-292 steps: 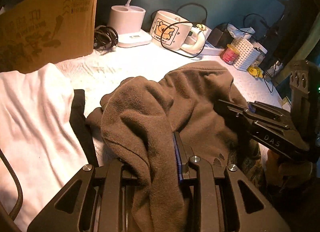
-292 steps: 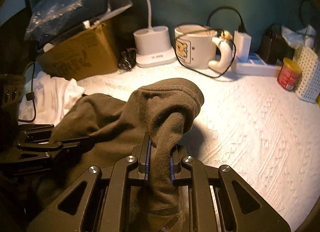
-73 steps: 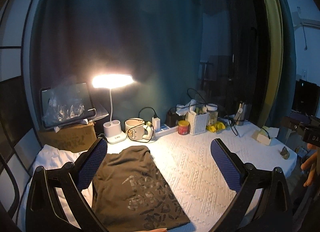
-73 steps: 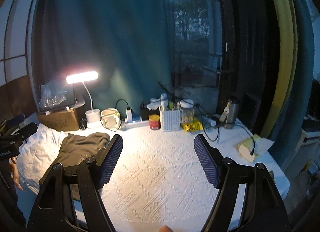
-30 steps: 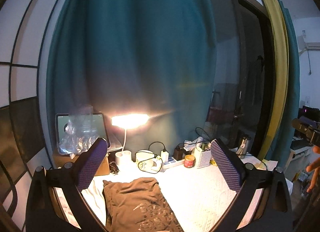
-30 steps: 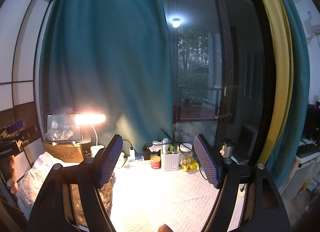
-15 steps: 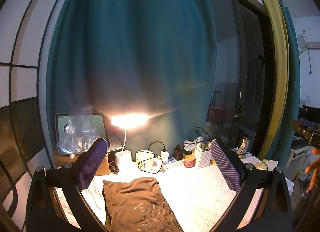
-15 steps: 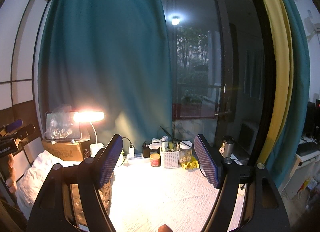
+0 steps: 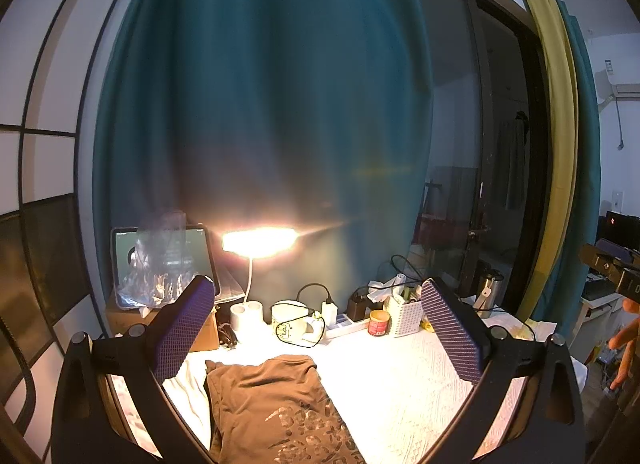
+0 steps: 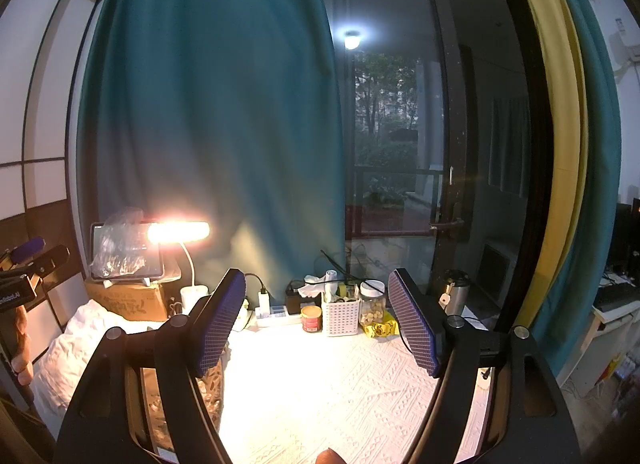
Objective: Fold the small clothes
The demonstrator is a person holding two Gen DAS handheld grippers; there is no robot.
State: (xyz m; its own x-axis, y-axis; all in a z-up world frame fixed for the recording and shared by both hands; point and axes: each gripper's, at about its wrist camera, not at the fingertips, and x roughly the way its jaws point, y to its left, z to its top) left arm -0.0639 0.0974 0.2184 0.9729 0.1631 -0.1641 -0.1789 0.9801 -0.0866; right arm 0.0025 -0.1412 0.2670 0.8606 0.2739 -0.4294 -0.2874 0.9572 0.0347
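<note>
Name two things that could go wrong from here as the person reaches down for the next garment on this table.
1. The brown shirt lies folded beside the white clothes; pulling those could drag it and undo the fold.
2. The mug, its looped cable and the lit lamp stand just behind the clothes; the open left gripper could snag or tip them.
</note>
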